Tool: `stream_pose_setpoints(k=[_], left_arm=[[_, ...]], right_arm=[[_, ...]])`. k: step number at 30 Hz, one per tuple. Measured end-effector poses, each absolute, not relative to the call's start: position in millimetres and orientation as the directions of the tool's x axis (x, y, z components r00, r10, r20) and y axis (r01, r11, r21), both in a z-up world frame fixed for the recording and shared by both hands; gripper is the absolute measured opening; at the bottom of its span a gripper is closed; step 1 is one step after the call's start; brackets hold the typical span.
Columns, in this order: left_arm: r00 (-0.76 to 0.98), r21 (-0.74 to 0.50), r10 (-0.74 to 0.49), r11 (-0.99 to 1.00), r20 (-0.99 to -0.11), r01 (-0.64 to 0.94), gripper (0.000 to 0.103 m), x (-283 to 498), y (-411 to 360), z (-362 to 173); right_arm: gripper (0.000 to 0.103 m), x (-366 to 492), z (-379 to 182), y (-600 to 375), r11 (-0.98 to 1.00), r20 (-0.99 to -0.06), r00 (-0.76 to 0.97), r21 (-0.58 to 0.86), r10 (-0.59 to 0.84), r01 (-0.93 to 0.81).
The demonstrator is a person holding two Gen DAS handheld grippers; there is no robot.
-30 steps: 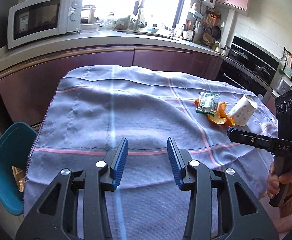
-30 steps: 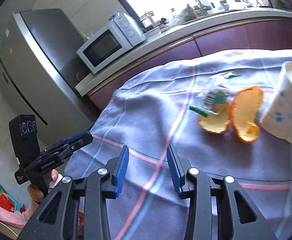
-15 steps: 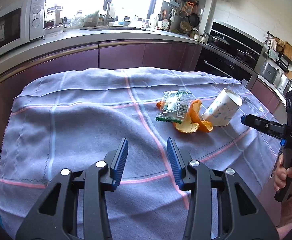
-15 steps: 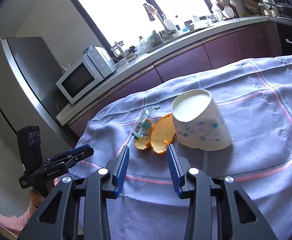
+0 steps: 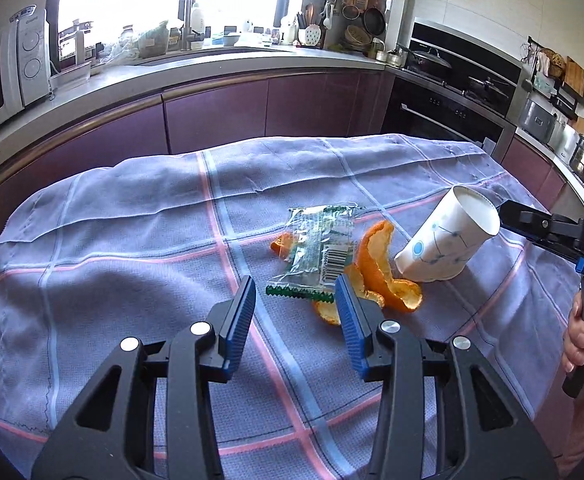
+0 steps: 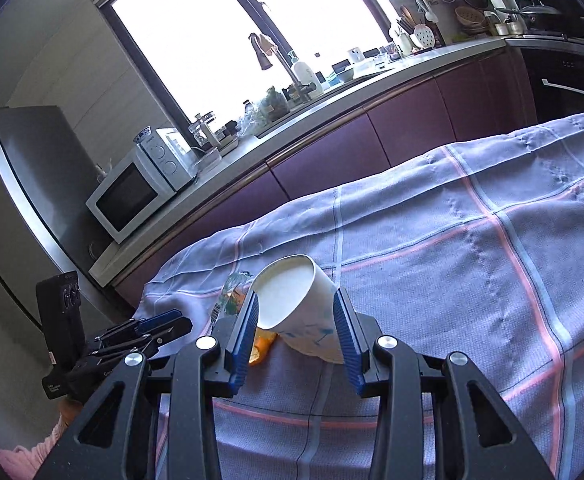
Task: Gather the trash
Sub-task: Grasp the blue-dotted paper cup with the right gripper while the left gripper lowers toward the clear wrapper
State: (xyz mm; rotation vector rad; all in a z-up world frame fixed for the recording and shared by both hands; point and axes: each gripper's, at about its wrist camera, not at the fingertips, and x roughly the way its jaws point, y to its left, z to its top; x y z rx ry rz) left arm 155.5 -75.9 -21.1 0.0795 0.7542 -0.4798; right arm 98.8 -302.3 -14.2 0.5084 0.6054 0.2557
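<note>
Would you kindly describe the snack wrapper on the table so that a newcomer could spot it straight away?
Start at the table's checked lilac cloth. Near its middle lies a small heap of litter beside a tipped white paper cup. The wrapper is the flat, clear, crinkled one with green edges and a barcode, lying over curls of orange peel.

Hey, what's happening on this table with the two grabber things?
A person is clearing trash off a checked tablecloth with a pair of tongs in each hand. The right tongs are open on either side of a tipped paper cup, not visibly squeezing it. The left tongs are open, aimed at a plastic wrapper lying among orange peel. Nothing is picked up.
</note>
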Motion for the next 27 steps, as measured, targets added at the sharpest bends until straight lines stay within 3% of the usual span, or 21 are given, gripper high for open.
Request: stream_pose_setpoints(k=[15,18,25,27], left_arm=[[0.587,-0.077,-0.372,0.882,-0.719,0.464,0.044,184.4,-103.2,-42.2],[0.573,-0.086,-0.375,0.881,-0.729,0.466,0.042,187.3,-104.4,-47.7],[0.573,-0.098,-0.388,0.877,-0.722,0.471,0.030,187.1,-101.2,-46.3],[0.578,-0.099,-0.393,0.876,-0.715,0.472,0.030,183.2,-98.5,-43.3]], right_arm=[[0.028,109.9,-20.9,-308.0,0.842,-0.493,0.775,0.532,0.395,-0.091],[0.024,109.3,-20.1,-308.8,0.843,-0.492,0.774,0.529,0.399,-0.098],[0.005,101.4,-15.4,-312.0,0.847,-0.481,0.782,0.519,0.396,-0.109],[0.005,98.6,-15.8,-313.5,0.851,-0.483,0.784,0.514,0.390,-0.107]])
